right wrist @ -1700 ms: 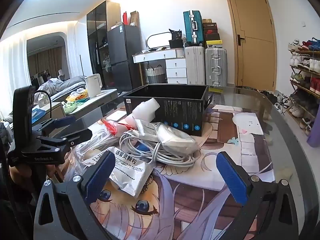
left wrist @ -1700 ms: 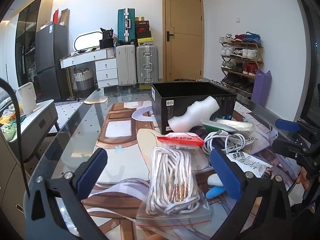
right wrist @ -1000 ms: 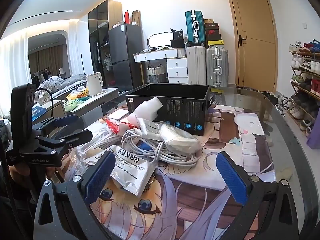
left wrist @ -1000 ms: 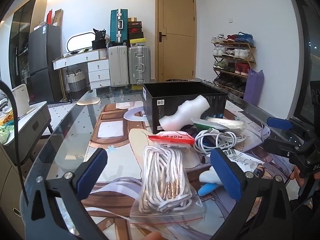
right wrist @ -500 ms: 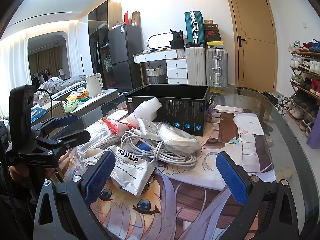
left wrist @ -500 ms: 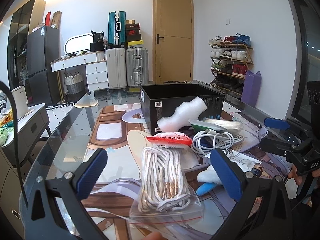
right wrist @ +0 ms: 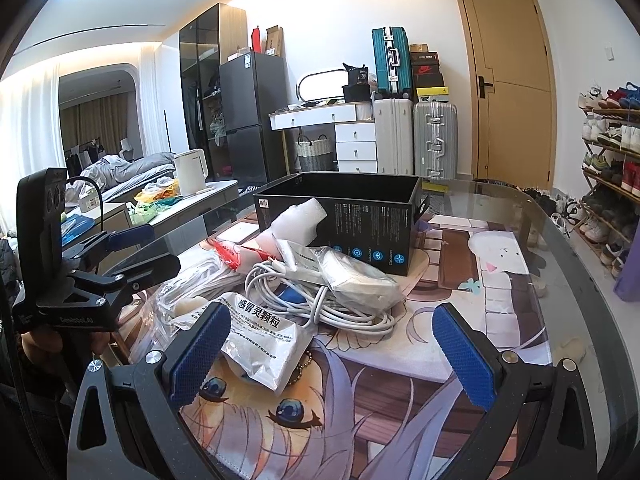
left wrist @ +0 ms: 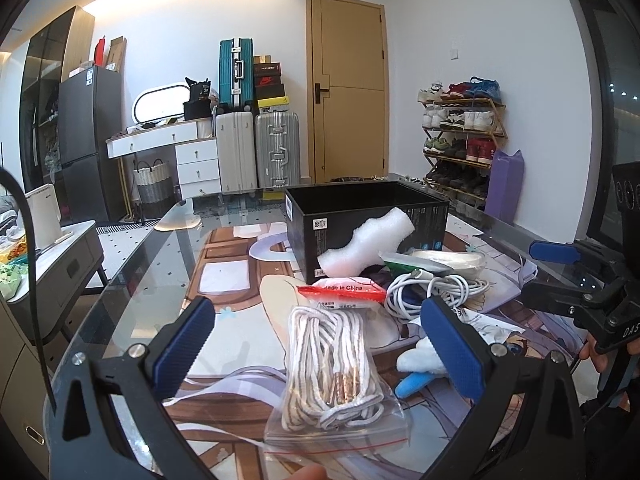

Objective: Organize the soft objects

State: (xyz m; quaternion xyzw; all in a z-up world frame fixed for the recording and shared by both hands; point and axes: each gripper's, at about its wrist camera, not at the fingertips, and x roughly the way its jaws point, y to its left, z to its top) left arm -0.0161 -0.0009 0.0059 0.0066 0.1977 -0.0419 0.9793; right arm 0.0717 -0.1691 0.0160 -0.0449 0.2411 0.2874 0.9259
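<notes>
Both tongs, left tongs (left wrist: 318,344) and right tongs (right wrist: 330,350), gape wide and hold nothing, so we judge no item is yet picked up. Nearest the left tongs lies the bagged white cord (left wrist: 330,364) on the desk (left wrist: 132,272); nearest the right lies the foil sachet (right wrist: 260,340), then the white cable coil (right wrist: 320,300), with the foam piece (left wrist: 366,240) leaning against the open black box (right wrist: 340,204) farthest back. Next, we judge, the left tongs should drop over the bagged white cord, close, and carry it to the black box.
</notes>
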